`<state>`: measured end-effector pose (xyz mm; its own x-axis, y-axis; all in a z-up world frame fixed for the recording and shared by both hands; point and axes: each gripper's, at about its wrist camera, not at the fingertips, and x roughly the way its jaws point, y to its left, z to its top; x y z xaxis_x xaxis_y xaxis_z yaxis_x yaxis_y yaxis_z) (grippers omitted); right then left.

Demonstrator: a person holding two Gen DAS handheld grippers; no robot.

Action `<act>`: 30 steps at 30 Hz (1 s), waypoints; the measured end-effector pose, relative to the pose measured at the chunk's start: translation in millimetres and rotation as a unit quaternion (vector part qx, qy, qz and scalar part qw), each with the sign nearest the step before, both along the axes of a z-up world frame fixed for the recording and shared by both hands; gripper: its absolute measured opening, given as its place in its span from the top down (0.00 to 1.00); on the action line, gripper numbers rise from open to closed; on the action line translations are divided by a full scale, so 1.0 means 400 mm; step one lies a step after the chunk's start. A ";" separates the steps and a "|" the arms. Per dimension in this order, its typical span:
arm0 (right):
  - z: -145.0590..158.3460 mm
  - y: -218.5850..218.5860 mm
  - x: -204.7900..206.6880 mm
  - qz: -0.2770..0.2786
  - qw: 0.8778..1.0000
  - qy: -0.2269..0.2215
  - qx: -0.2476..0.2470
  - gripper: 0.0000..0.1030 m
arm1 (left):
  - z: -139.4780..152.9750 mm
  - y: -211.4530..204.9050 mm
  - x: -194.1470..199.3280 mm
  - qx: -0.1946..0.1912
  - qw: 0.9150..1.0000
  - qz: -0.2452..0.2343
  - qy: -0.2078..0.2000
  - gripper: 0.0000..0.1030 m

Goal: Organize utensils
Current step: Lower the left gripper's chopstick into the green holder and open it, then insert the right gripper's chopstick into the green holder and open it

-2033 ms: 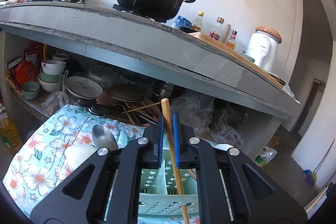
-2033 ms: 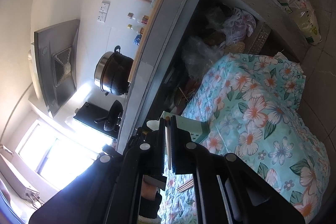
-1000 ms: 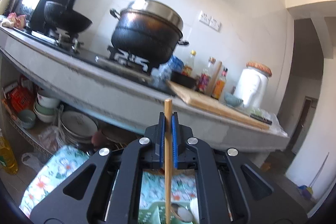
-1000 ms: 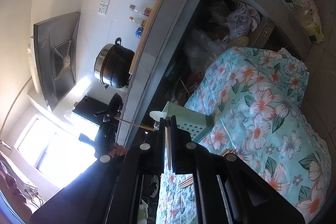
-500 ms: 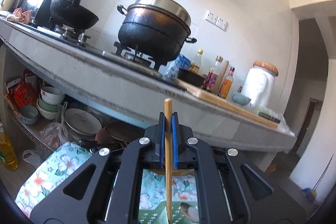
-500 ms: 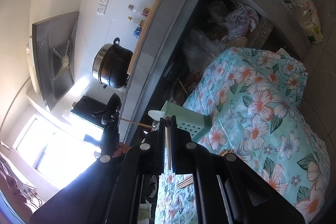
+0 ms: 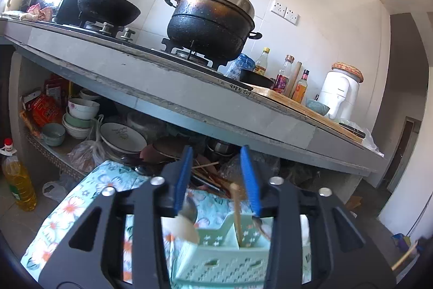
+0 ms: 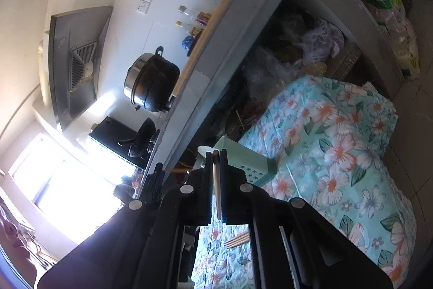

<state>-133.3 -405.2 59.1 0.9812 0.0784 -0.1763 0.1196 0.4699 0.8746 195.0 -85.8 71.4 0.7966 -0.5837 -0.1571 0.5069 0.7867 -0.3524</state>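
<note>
In the left wrist view my left gripper (image 7: 216,151) hangs just above a mint-green slotted basket (image 7: 224,262), and its jaws are opening. A wooden chopstick (image 7: 237,213) stands upright in the basket between the blue pads (image 7: 250,180), close to the right one and touching neither. A metal spoon (image 7: 189,207) and a white spoon (image 7: 186,230) lean in the basket's left part. In the right wrist view my right gripper (image 8: 215,153) is shut on a pale chopstick (image 8: 216,188). Beyond it is the basket (image 8: 254,167). A few more chopsticks (image 8: 236,239) lie on the floral cloth (image 8: 338,153).
A concrete counter (image 7: 189,88) juts out above the basket, carrying a black pot (image 7: 211,20), a wok (image 7: 108,4) and bottles (image 7: 282,77). The shelf beneath holds bowls (image 7: 81,113), plates (image 7: 123,136) and loose sticks. An oil bottle (image 7: 17,178) stands on the floor at left.
My left gripper came down toward the basket and its jaws parted, letting go of the chopstick, which now stands in the basket. The right gripper still holds its chopstick.
</note>
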 end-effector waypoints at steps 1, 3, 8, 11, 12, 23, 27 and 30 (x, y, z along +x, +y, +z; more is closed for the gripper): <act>0.013 0.002 0.002 0.000 1.000 -0.002 -0.007 0.95 | -0.002 0.012 -0.013 0.002 1.000 -0.003 0.003 0.59; 0.051 0.004 0.009 0.004 1.000 -0.011 -0.025 0.95 | -0.007 0.033 -0.037 0.005 1.000 -0.008 0.010 0.54; 0.153 0.018 0.049 0.018 0.997 -0.031 -0.073 0.95 | -0.050 0.088 -0.092 0.020 0.999 -0.013 0.044 0.45; 0.215 0.036 0.091 0.026 0.993 -0.039 -0.109 0.95 | -0.095 0.124 -0.126 0.028 0.997 -0.016 0.071 0.45; 0.242 0.044 0.113 0.029 0.991 -0.042 -0.127 0.95 | -0.108 0.134 -0.135 0.032 0.996 -0.016 0.078 0.45; 0.371 0.192 0.361 0.043 0.949 0.003 -0.313 0.96 | -0.165 0.221 -0.200 0.056 0.995 -0.009 0.085 0.45; 0.363 0.256 0.427 0.045 0.924 0.035 -0.377 0.96 | -0.169 0.242 -0.201 0.054 0.995 -0.006 0.084 0.45; 0.355 0.311 0.454 0.042 0.900 0.050 -0.430 0.96 | -0.170 0.250 -0.198 0.054 0.995 -0.005 0.084 0.45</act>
